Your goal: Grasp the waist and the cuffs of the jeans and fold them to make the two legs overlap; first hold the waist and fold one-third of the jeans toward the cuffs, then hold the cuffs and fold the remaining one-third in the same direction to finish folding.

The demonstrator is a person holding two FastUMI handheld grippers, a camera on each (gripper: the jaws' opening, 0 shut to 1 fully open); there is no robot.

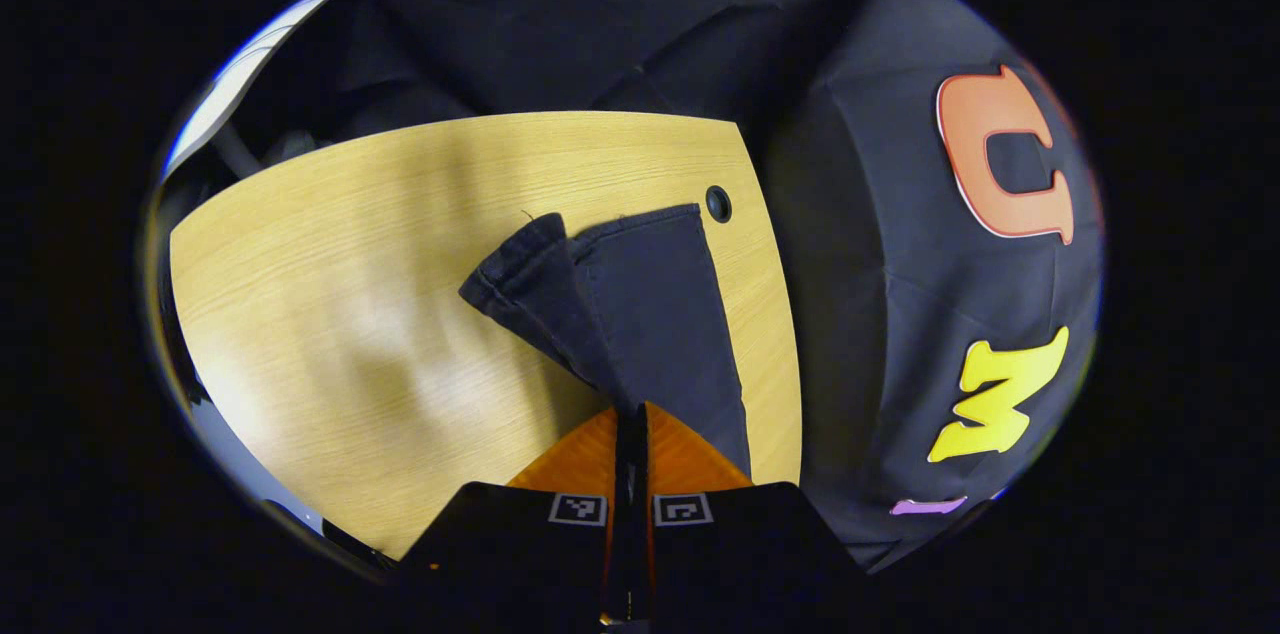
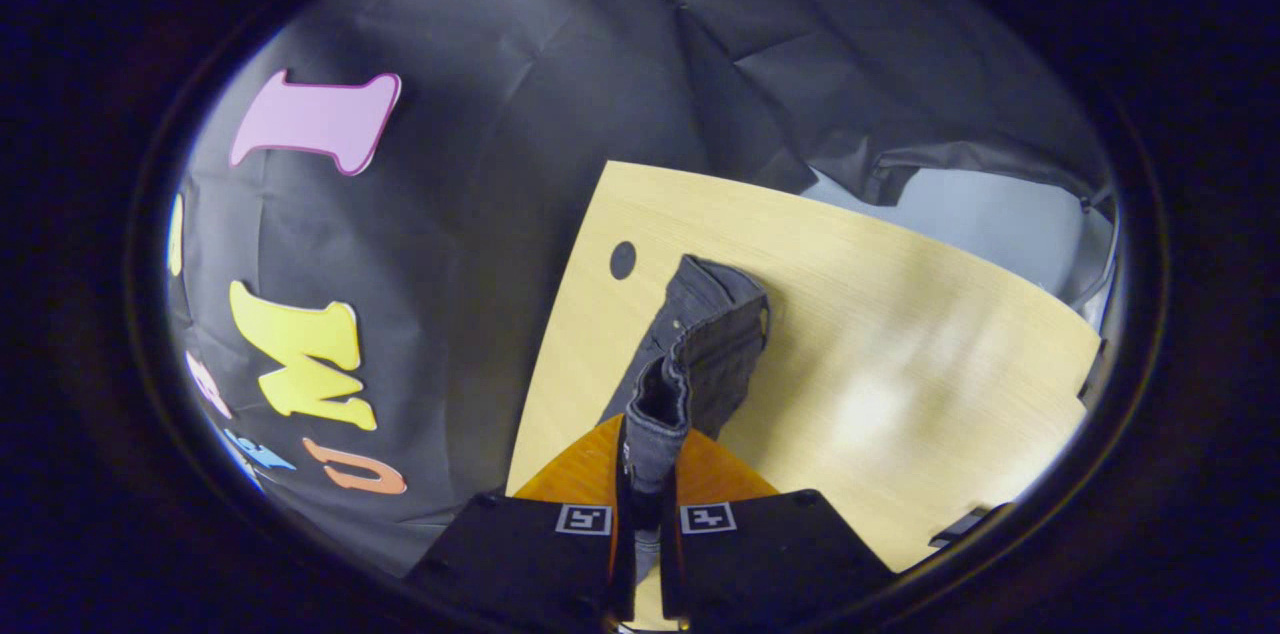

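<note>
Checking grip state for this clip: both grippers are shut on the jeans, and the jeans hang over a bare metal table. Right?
One thing is off: the table is light wood, not metal, as the left gripper view shows. Both the left gripper and the right gripper are shut on the jeans.

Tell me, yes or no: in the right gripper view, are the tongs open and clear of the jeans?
No. The right tongs are closed on a bunched fold of the jeans, lifted above the wooden table.
</note>
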